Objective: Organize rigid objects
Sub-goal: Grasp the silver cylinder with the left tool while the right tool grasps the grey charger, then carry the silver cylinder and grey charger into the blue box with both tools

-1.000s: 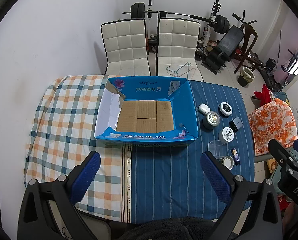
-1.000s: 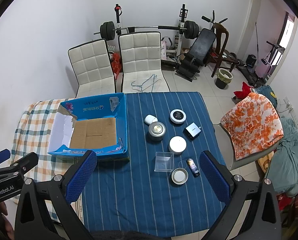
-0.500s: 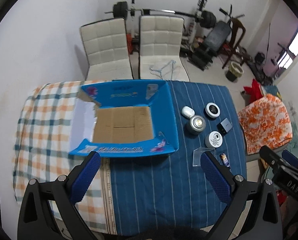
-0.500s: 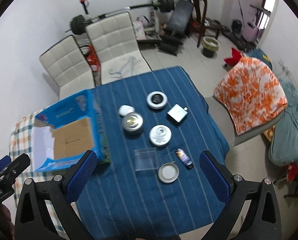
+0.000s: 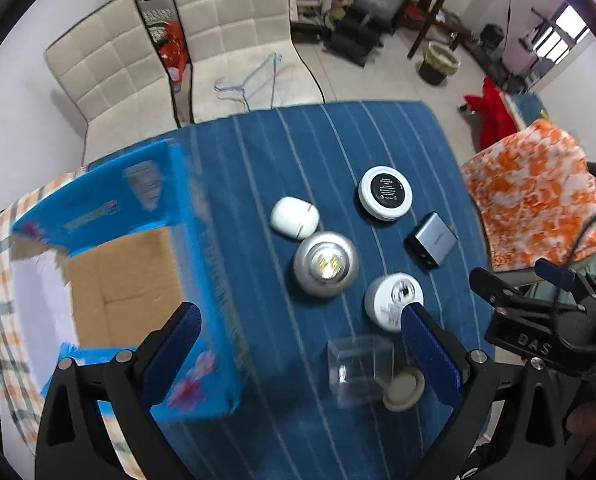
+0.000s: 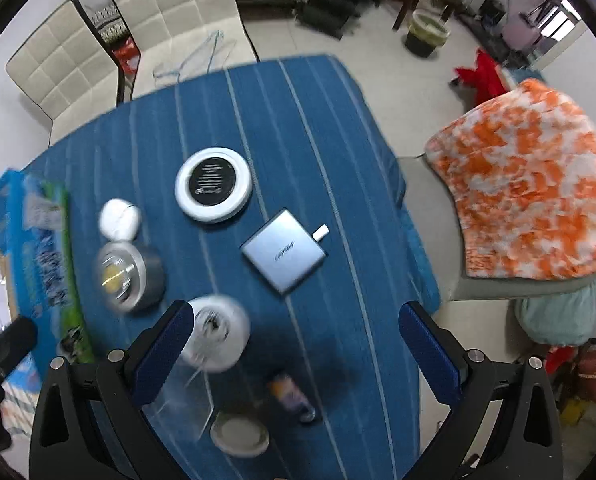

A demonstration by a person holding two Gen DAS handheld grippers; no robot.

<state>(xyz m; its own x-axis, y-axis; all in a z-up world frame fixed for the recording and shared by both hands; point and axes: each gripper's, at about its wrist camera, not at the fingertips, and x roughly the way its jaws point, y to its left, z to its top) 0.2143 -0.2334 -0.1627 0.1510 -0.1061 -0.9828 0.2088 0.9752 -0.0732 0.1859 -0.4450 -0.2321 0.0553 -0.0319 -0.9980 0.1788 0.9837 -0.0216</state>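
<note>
- The small items sit in a cluster on the blue striped cloth, just right of the box: a white pebble-shaped case, a round white tin with a black label, a grey adapter, a silver push light, a white jar, a clear plastic box and a pale round lid.
- From the right wrist view a small printed tube also lies near the lid, between the tongs' arms.
- The blue cardboard box stands open beside them; the part of its brown floor that shows holds nothing.
- The left gripper is spread wide and holds nothing; it hangs above the clear plastic box, apart from it.
- The right gripper is also spread wide and empty, above the near end of the cluster.
- Progress, as I judge it: sorting has not begun. Every item seen is outside the box, so all of them are left to move.
- The clear plastic box and the white jar lie nearest the tongs, so they look like the likely first picks.
- Motion blur softens the near objects, so finer detail is unclear.
</note>
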